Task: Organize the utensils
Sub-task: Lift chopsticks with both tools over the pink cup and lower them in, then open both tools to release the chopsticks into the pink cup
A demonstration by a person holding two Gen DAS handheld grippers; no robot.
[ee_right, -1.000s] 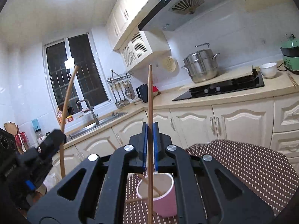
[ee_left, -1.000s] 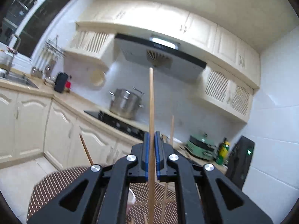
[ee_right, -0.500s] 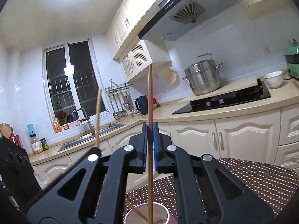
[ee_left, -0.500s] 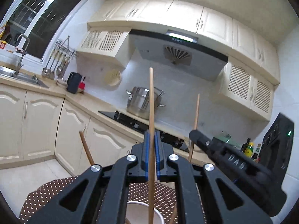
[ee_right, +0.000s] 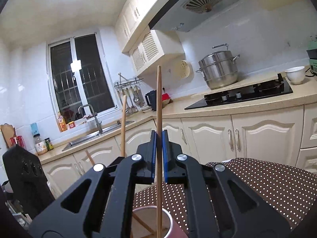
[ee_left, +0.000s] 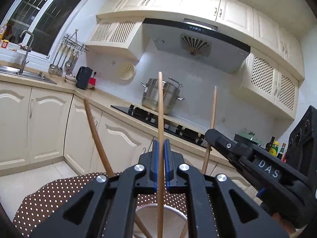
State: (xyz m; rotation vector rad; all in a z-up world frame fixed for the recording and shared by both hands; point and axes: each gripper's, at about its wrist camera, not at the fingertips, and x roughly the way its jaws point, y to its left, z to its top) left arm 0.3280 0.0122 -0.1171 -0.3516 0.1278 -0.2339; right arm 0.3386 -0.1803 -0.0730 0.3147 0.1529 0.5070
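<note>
Both grippers have dropped closer to the pink cup since a moment ago; left gripper pinches one slender pale wooden chopstick upright, right gripper clamps another; two more lean inside the cup on the dotted cloth.

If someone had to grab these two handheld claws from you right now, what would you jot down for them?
Left gripper: shut on a chopstick, held upright over the cup.
Right gripper: shut on another chopstick, also upright, its lower end inside the cup's mouth.
The cup stands on the dotted tablecloth.
Done: at least one chopstick already leans in the cup.
Left: lower both, open the grippers, let the sticks drop in.
</note>
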